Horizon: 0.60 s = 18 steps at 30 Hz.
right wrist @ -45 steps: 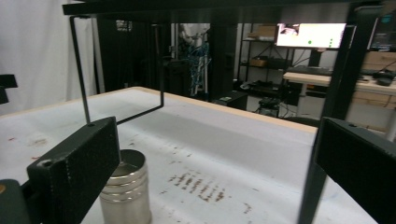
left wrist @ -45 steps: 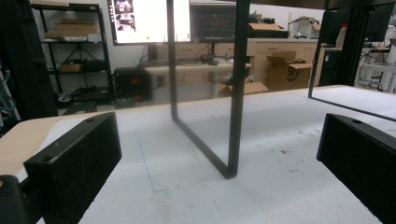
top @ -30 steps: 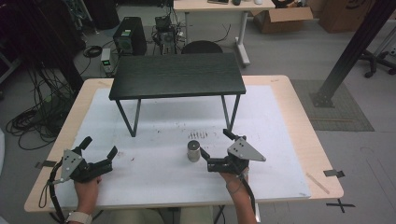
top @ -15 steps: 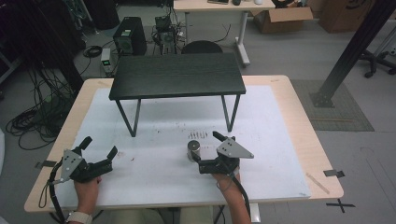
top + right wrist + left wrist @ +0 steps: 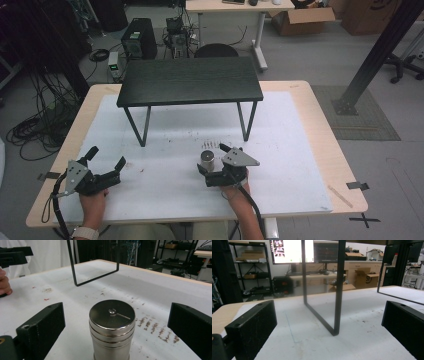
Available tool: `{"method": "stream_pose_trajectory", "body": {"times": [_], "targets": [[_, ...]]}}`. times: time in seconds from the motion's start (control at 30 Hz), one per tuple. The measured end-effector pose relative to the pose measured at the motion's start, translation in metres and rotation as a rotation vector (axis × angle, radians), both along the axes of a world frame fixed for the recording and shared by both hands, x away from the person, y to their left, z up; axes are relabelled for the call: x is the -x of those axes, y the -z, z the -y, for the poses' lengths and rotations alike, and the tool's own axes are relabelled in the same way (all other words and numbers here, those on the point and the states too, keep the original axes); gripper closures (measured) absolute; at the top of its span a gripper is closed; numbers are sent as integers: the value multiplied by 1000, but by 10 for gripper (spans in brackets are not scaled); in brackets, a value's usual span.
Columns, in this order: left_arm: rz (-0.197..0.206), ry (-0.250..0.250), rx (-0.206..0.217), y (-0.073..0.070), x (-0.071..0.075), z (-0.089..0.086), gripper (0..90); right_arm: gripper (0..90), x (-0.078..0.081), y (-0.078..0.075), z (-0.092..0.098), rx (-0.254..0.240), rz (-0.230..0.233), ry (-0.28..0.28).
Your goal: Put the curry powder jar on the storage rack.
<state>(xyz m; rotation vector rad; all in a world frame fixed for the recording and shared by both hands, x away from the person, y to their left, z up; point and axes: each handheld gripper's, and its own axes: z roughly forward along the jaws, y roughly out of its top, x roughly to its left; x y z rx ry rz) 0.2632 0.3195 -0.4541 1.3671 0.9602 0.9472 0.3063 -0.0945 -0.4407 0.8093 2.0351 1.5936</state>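
Steel canister between the spread jaws of our right gripper

From above, we see the right gripper [image 5: 211, 162] flanking the steel canister [image 5: 207, 160] on the white mat [image 5: 170, 145]; the left gripper [image 5: 106, 159] rests apart, jaws spread. In the right gripper view the canister [image 5: 112, 328] stands upright, untouched (no label readable). In the left gripper view, a black stand leg [image 5: 338, 287] stands ahead.

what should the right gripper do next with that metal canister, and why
Probably ease the right gripper a little further forward, then close. Its jaws stand open on either side of the upright steel canister, apart from its walls, so the canister sits centred but not yet gripped. The left gripper rests open, well to the side.
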Motion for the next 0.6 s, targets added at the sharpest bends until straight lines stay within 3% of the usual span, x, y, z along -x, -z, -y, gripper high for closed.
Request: {"method": "stream_pose_trajectory", "body": {"times": [0.37, 0.6], "targets": [[1, 0, 0, 0, 0, 0, 2, 26, -2, 6, -3, 7, -13, 2], [1, 0, 0, 0, 0, 0, 2, 143, -3, 6, -4, 25, -19, -19]]}}
